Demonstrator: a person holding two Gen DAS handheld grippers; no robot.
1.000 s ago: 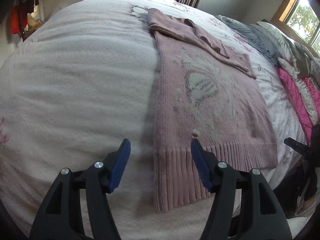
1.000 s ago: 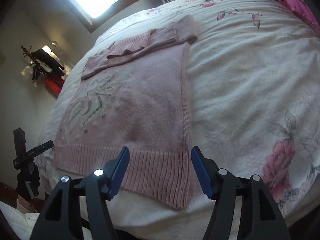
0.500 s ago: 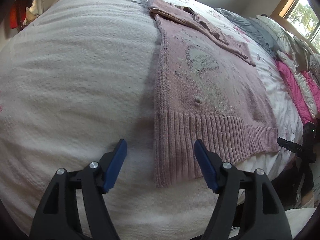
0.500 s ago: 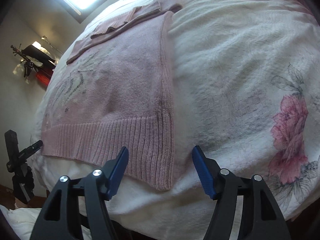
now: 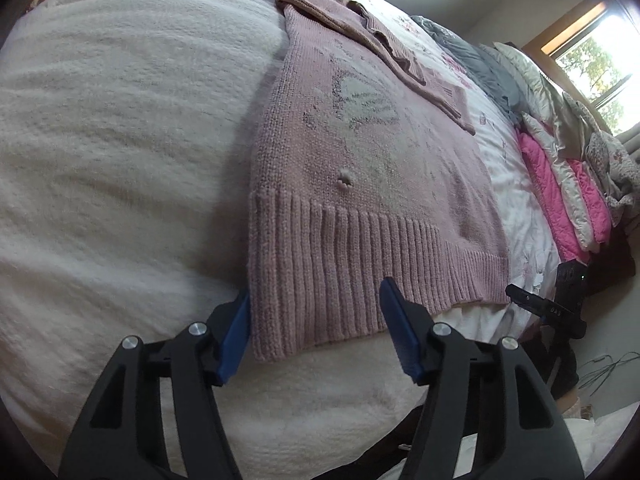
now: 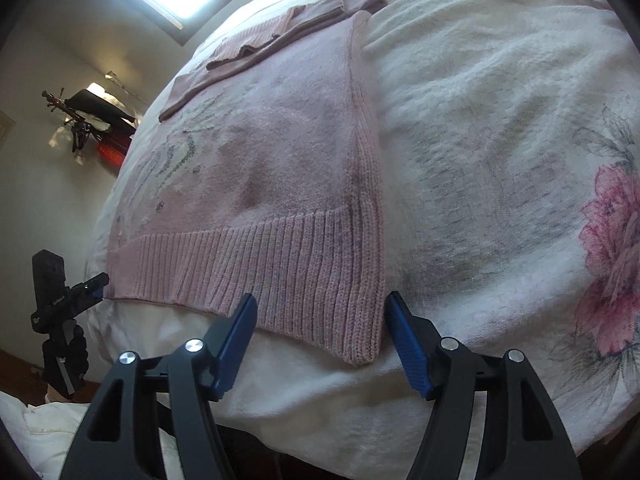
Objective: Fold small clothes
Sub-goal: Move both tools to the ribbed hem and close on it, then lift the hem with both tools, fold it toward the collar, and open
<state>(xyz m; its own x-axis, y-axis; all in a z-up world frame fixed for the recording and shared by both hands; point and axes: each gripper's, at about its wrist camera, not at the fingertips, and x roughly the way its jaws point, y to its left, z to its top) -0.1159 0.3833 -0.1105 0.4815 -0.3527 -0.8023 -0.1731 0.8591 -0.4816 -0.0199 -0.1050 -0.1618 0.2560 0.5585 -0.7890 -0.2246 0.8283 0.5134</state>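
Observation:
A pink knitted sweater lies flat on the white bed, its sleeves folded across the chest at the far end. The ribbed hem faces me. My left gripper is open, its blue fingers either side of the hem's left corner. My right gripper is open too, straddling the hem's right corner. Neither has closed on the fabric.
The white bedspread has a pink flower print at the right. Folded pink and white quilts and grey cloth are piled along the bed's far side. The near edge of the bed lies just under both grippers.
Both grippers have moved forward and lower to the hem, so each corner now sits between open fingers. The sweater has not moved.

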